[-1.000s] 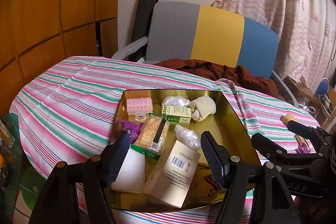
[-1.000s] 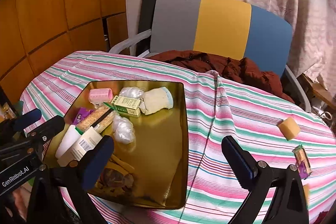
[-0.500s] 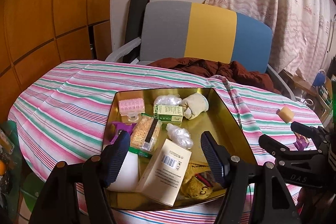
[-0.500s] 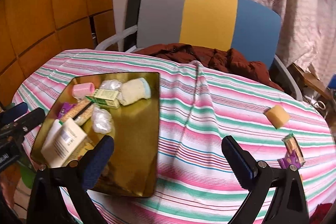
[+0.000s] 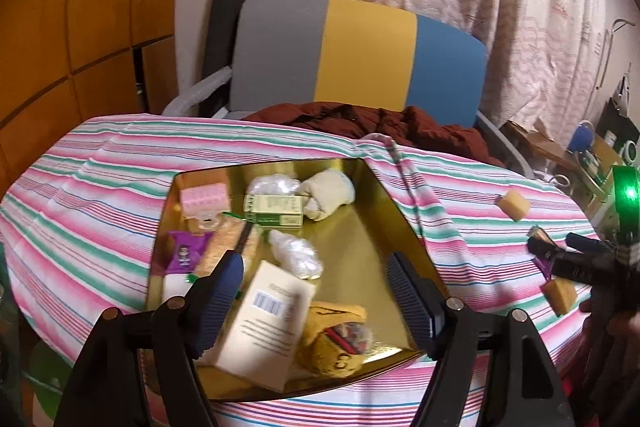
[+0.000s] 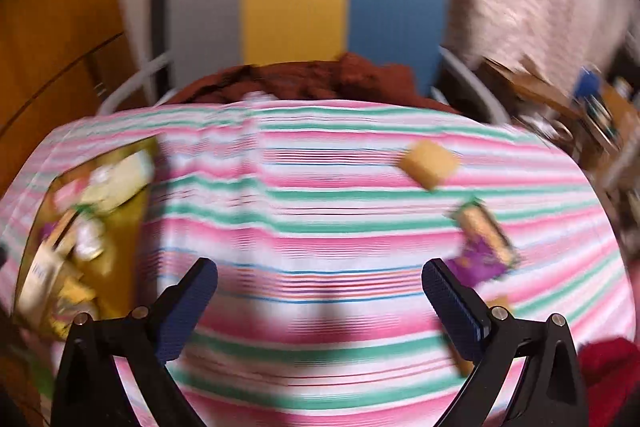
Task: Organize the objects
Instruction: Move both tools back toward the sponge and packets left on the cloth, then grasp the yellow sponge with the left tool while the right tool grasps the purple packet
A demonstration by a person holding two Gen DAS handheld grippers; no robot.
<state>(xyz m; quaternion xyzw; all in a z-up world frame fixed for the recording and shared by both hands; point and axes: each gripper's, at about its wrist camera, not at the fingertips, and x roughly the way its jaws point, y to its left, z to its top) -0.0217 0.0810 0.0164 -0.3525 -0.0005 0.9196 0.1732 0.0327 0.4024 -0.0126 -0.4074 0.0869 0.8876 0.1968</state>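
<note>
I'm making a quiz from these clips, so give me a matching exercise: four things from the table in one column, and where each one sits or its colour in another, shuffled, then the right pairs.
Things:
1. hair roller
2. sponge cube
3. barcode box
4. chair back

Descriptions:
A. grey, yellow and blue panels
B. lies on the striped tablecloth, outside the gold tray
C. pink, at the tray's far left corner
D. cream, at the tray's near edge between the left gripper's open jaws

Pairs: 1-C, 2-B, 3-D, 4-A
</note>
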